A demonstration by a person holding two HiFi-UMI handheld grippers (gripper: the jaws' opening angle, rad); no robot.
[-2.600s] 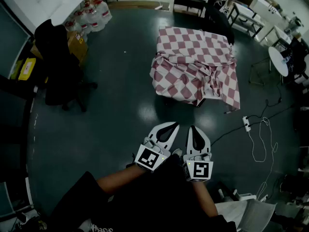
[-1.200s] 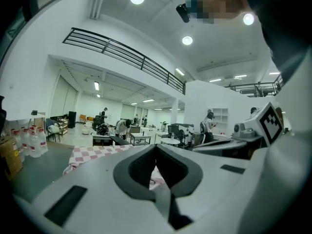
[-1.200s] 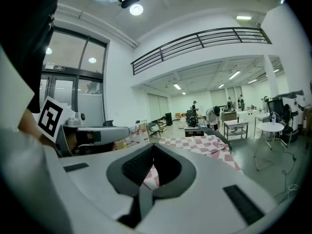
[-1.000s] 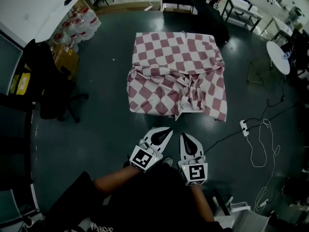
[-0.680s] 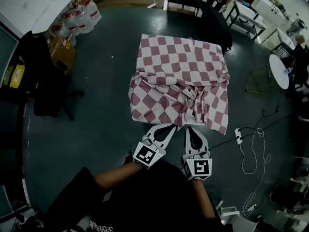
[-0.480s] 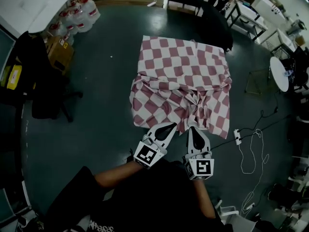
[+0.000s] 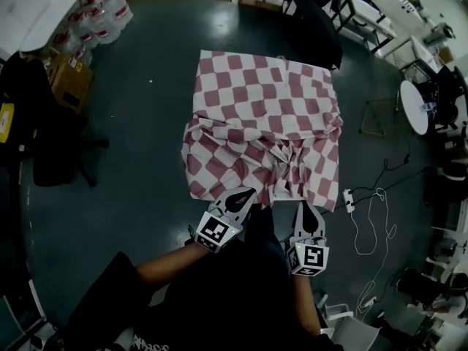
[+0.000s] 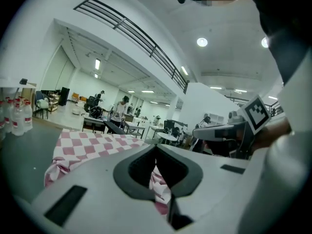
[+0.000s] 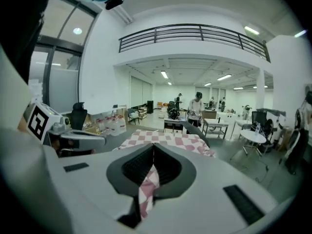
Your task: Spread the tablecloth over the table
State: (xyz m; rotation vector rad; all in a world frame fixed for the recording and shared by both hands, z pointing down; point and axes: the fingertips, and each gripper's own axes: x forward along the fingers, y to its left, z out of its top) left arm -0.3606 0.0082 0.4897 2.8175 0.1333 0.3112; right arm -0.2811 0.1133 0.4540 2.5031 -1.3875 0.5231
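The tablecloth is lying over the counter, which is hiding beneath it. The far half is lying fairly flat, while the near half is bunching into folds and hanging unevenly over the near edge.

The left gripper is hovering at the near hem, left of the bunch, and the right gripper is hovering at the hem to the right of it. Both are showing their jaws pressed together at the tips. In each gripper view, checked cloth is showing through the gap behind the tips. It is looking like cloth beyond the jaws, not cloth being clamped.

The step in hand seems to be taking hold of the near edge. Doing it well is likely meaning opening each gripper first, then closing on a single layer of hem, not on a wad of folds. The two holds are probably needing to sit well apart, one toward each near corner, so that pulling is stretching the creases out instead of dragging them along. The pull is best going toward the person and slightly upward, gently enough that the flat far half is not sliding off. A power strip is lying on the floor near the right gripper, so footing is needing some care.
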